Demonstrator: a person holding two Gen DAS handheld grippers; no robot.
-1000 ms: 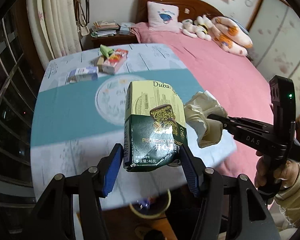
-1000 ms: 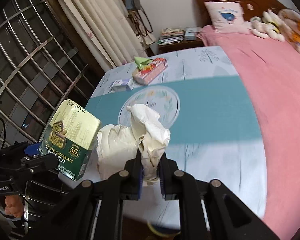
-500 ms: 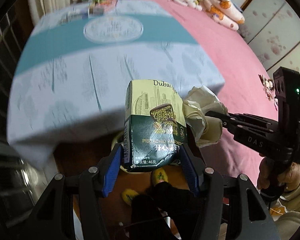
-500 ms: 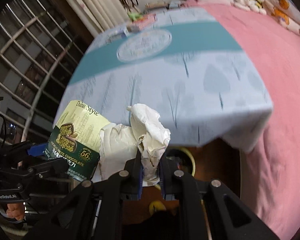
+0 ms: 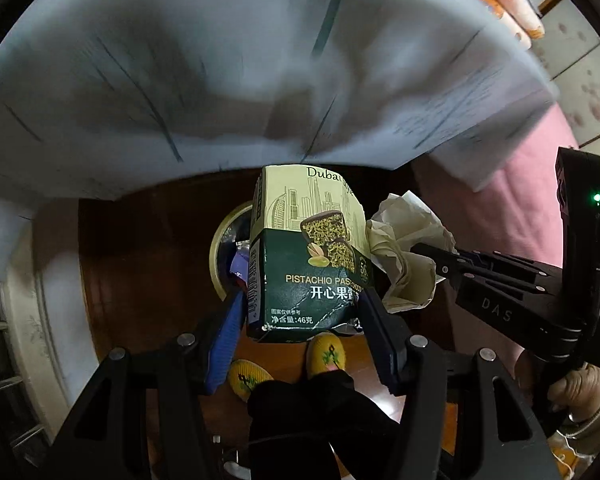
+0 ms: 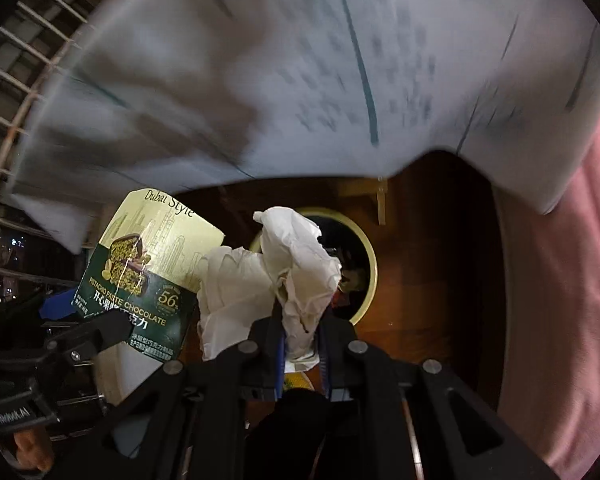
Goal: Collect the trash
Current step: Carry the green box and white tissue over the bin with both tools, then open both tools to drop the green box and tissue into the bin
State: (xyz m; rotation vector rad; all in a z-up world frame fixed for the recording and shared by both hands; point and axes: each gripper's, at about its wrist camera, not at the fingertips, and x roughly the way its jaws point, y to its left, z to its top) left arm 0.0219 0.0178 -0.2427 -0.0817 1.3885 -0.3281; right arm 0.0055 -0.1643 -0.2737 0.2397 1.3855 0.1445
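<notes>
1. Two pieces of trash are in hand, each aimed steeply down at the bin (image 6: 370,258) on the floor, under the tablecloth (image 5: 204,80) edge.
2. My left gripper (image 5: 302,310) clamps the chocolate box (image 5: 306,256) by its sides, lower end in the pads.
3. My right gripper (image 6: 302,320) stands narrow, pinching the crumpled tissue (image 6: 296,268) above the bin's mouth.
4. I judge release comes next.

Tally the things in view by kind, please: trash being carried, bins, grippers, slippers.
Chocolate box: 1
Crumpled tissue: 1
Trash bin: 1
Grippers: 2, left gripper and right gripper
Yellow slippers: 2
Total: 7
</notes>
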